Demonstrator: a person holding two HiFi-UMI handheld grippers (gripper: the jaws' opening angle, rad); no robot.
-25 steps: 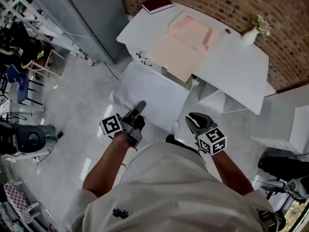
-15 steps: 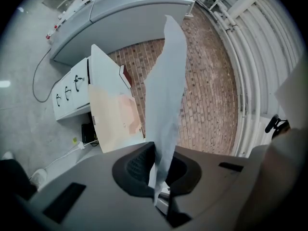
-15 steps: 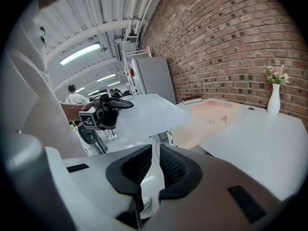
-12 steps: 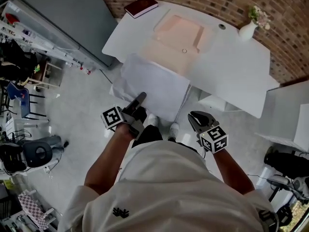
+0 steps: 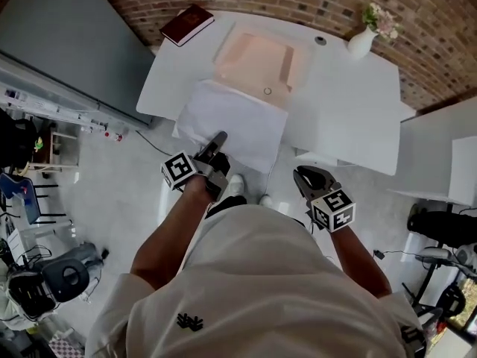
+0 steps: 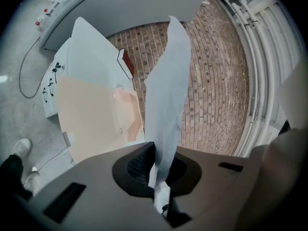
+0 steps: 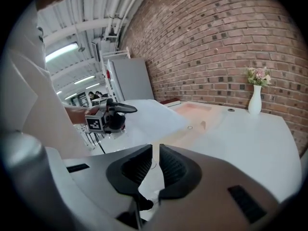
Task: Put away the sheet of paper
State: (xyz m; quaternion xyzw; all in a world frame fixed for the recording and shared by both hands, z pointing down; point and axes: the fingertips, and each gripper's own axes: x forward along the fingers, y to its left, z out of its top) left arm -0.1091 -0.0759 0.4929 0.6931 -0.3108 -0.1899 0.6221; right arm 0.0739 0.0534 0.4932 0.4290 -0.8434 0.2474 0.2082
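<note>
Desk [image 5: 350, 110] and open folder [image 5: 257, 58] sit nearer and lower in the head view than a second ago; the person has closed in on them. Head view: sheet of paper [image 5: 231, 121] held out flat from the left gripper [image 5: 218, 142], its far edge over the desk's near rim, just short of the folder. Left forearm stretched forward, the right gripper [image 5: 305, 176] kept back beside the body. Book [image 5: 186, 24] and vase [image 5: 363, 42] stand at the far corners. Left gripper view: left gripper [image 6: 155, 150] pinched tight on the sheet's [image 6: 166, 95] near edge, folder [image 6: 91, 114] ahead. Right gripper view: right gripper [image 7: 155, 153] drawn together but for a thin slit, holding nothing, angled down at the desktop. Judged step: carrying the sheet to the folder. Next, lay it in the folder before letting go.
</note>
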